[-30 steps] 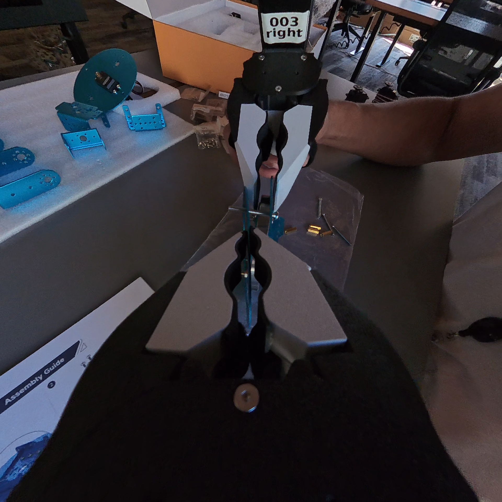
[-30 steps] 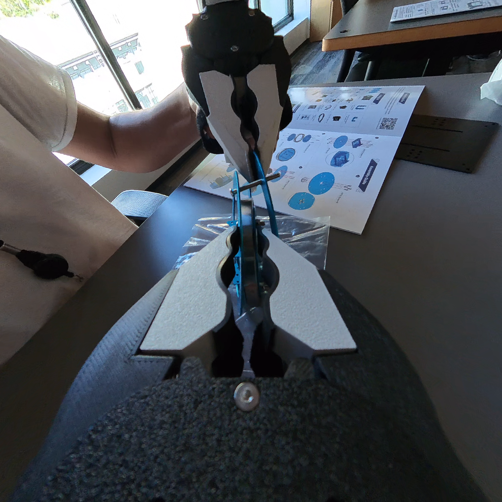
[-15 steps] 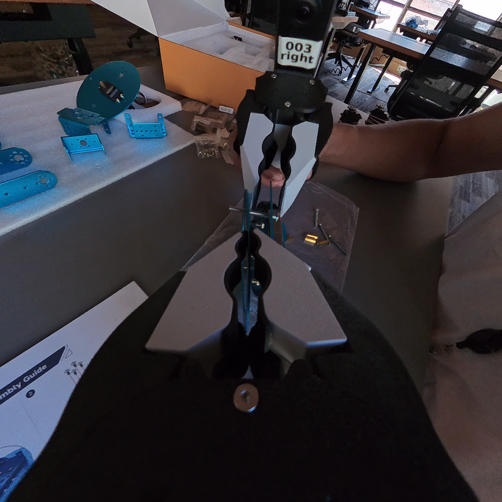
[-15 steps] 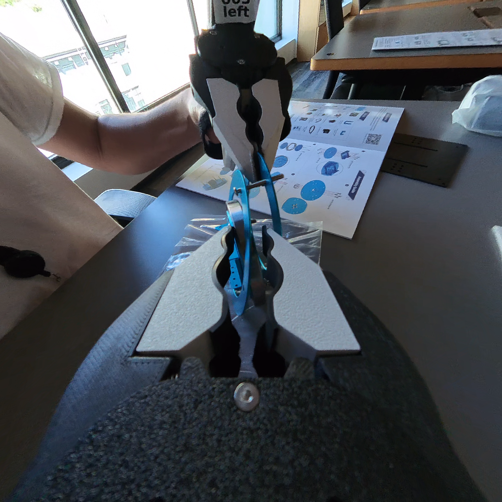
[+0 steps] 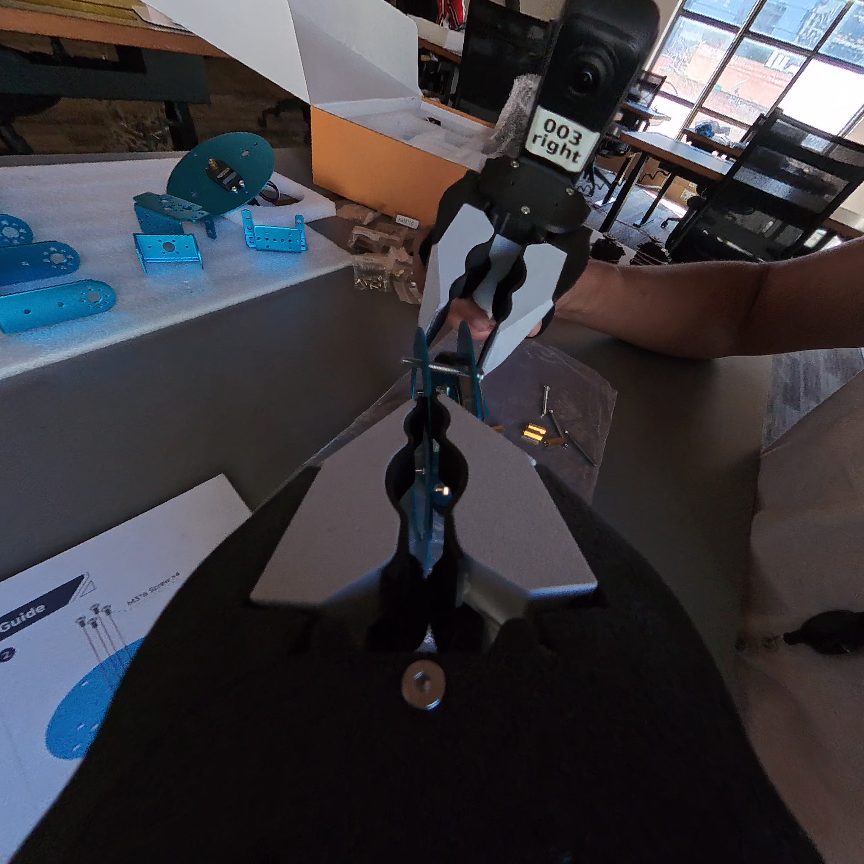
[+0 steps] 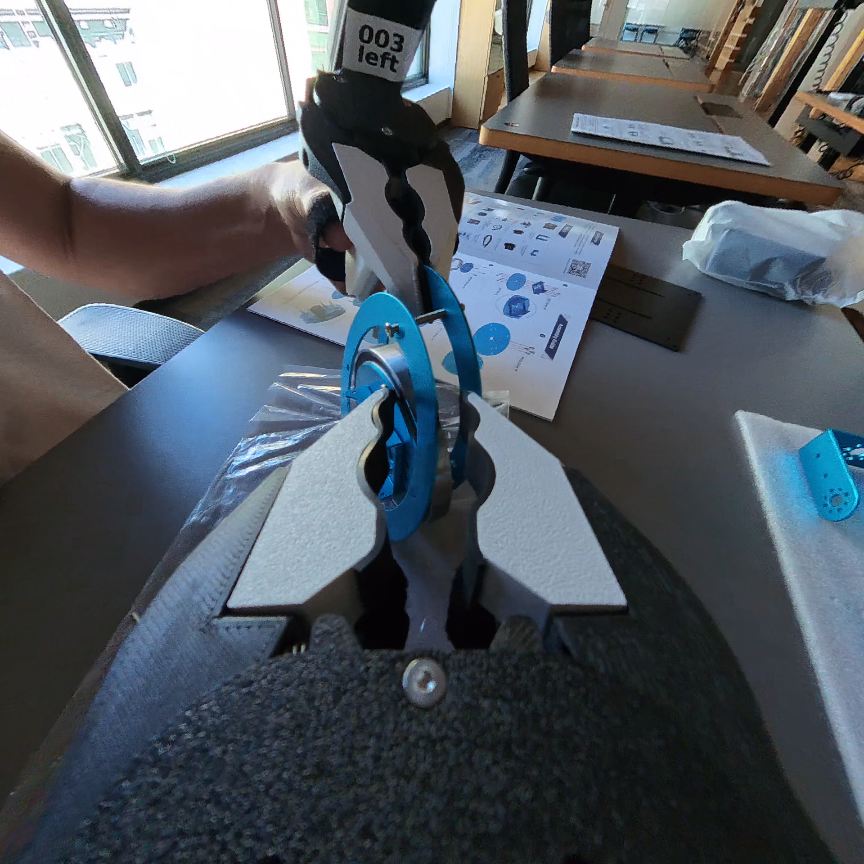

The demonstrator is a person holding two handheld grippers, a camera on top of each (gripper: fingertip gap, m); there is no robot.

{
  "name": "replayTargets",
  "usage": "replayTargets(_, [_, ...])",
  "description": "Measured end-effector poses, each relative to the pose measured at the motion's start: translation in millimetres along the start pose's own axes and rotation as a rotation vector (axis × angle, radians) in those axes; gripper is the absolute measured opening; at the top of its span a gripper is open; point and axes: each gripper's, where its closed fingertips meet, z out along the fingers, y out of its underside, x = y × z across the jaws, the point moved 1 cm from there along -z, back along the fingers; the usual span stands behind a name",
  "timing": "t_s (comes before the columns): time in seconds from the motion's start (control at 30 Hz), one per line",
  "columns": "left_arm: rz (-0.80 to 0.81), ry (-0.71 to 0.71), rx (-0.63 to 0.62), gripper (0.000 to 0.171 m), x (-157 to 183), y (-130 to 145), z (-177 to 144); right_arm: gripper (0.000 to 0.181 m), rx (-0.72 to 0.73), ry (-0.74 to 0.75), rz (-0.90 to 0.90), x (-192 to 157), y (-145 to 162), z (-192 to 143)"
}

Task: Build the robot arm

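A blue assembly of two round plates joined by a long screw [image 5: 444,367] hangs above the grey table. The near plate is a ring [image 6: 423,421] with a silver bearing [image 6: 397,369]; the far plate [image 6: 467,336] stands behind it. My left gripper [image 5: 428,406] is shut on the edge of one plate; in the right wrist view it [image 6: 423,276] pinches the far plate from above. My right gripper [image 6: 428,397] is open, with a finger on each side of the plates. In the left wrist view it [image 5: 456,346] straddles the plates' far rim.
A clear bag [image 5: 551,421] with long screws and brass standoffs lies under the assembly. An instruction sheet [image 6: 537,299] and a black plate [image 6: 645,308] lie beyond. White foam [image 5: 163,290] carries blue brackets; an orange box [image 5: 388,163] stands behind. A wrapped bundle [image 6: 771,252] lies far right. The grippers' ends are close to 4 cm from one another.
My right gripper's jaws have spread apart from their grip on the ring plate. The assembly has turned, so the ring's face now shows. The left gripper keeps its hold.
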Motion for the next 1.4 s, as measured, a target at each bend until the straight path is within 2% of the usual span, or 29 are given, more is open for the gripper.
replayTargets(0.3, [-0.020,-0.053,0.033,0.001,-2,3,-3,0.038,0.029,0.073,-0.054,4,-2,2])
replayTargets(0.37, [-0.016,-0.058,0.037,0.000,0,3,-4,0.060,0.015,0.143,-0.058,12,2,2])
replayTargets(0.5, [-0.011,-0.042,0.054,0.001,8,4,-2,0.060,-0.015,0.176,-0.066,16,10,6])
replayTargets(0.57, [-0.006,-0.025,0.049,0.001,11,4,-1,0.057,0.001,0.136,-0.031,14,8,8])
replayTargets(0.67, [0.015,-0.011,0.030,0.002,11,3,1,0.027,-0.030,-0.018,-0.012,2,12,13])
replayTargets(0.77, [0.006,0.046,0.003,0.002,8,3,2,0.021,-0.043,-0.128,0.057,1,14,15])
replayTargets(0.93, [0.045,0.071,-0.032,0.000,4,2,3,0.021,-0.092,-0.254,0.196,-4,16,14])
replayTargets(1.13, [-0.008,0.082,-0.036,0.002,0,7,6,0.016,-0.127,-0.247,0.216,-5,15,13])
replayTargets(1.4, [-0.081,0.140,-0.009,0.005,-3,18,1,0.014,-0.034,-0.297,0.296,-7,8,15])
